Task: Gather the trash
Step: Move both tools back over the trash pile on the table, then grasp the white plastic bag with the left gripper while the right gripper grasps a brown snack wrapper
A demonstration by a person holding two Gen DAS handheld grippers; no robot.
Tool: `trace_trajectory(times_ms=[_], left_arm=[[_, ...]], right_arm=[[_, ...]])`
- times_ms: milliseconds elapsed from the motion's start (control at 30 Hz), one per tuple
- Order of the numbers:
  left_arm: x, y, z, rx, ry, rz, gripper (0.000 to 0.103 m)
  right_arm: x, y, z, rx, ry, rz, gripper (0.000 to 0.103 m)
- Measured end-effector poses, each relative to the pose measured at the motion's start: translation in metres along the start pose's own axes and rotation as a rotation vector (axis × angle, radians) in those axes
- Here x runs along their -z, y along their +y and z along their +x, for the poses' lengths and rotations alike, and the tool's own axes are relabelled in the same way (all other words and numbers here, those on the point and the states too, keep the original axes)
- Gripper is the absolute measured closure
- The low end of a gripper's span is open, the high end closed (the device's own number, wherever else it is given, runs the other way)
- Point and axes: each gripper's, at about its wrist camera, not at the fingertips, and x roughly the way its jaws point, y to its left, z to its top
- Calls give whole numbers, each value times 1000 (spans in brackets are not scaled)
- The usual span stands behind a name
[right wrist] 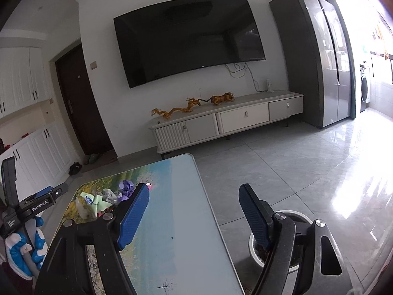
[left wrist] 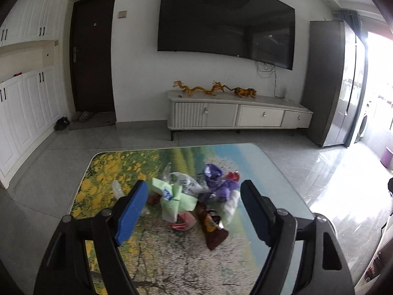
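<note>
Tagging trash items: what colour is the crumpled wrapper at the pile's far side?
Purple wrapper; clearest in the left wrist view.

Trash pile (left wrist: 196, 201) mid-table (left wrist: 258, 162); edges bare

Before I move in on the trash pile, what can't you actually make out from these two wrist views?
- Trash pile, left wrist view: the wrappers overlap, so their count is unclear.
- Same pile, right wrist view: small, and partly hidden behind the right gripper's left finger.
- Round bin beside the table, right wrist view: mostly covered by the gripper's right finger, so its contents are unclear.
- Left gripper, left wrist view: open and holding nothing.
</note>
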Motion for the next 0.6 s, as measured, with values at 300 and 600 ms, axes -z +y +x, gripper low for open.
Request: trace_trajectory(times_ms=[300,600], left_arm=[[29,105,50,-115,108,-122,26],[45,162,110,-97,193,-219,26]], right_arm=[[25,63,60,-119,172,-101,29],[60,136,139,-288,372,-188,29]])
